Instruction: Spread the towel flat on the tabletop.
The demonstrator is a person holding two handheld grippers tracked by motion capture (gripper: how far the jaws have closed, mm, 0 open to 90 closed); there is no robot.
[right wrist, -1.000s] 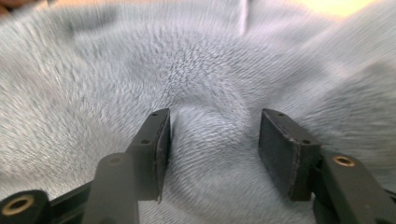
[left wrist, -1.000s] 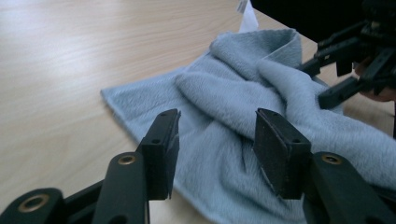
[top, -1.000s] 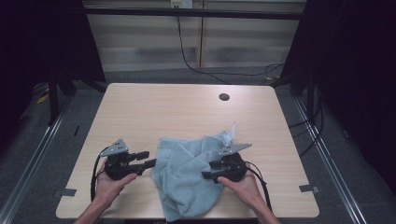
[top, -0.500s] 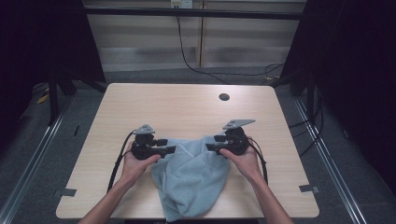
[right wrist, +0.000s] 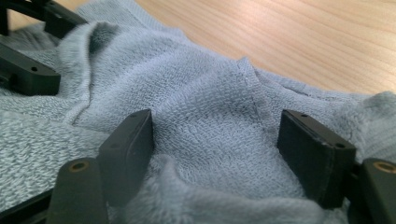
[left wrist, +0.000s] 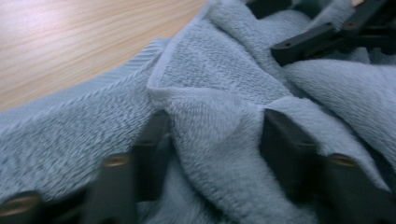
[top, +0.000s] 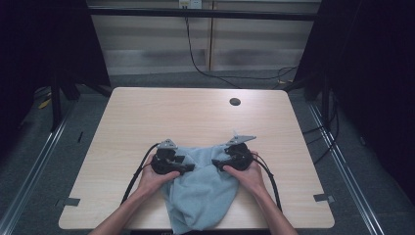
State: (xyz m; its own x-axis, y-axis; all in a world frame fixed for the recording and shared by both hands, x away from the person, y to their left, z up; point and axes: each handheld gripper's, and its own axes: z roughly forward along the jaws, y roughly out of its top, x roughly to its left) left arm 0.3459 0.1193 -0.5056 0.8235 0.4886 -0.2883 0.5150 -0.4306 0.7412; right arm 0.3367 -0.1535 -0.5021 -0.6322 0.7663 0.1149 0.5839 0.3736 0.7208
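**One camera overhead, two riding low on the cloth**

The high view looks forward and down from the person's side, taking in the whole counter (top: 195, 117). Each gripper view sits very close, just above the counter, looking along its own jaws. Both face inward over the same blue towel (top: 203, 188), and each catches the other gripper's black jaws at its far edge.

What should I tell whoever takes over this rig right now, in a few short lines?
Left gripper: jaws have just been closing around a fold of the blue towel; no firm pinch visible.
Right gripper: jaws have just been opening, standing wide with towel between them, not clamped.
Towel: crumpled at the near edge of the table, one end hanging over it.
Done: both grippers brought to the towel's upper edge.
Left: get a grip, then spread or fold it.
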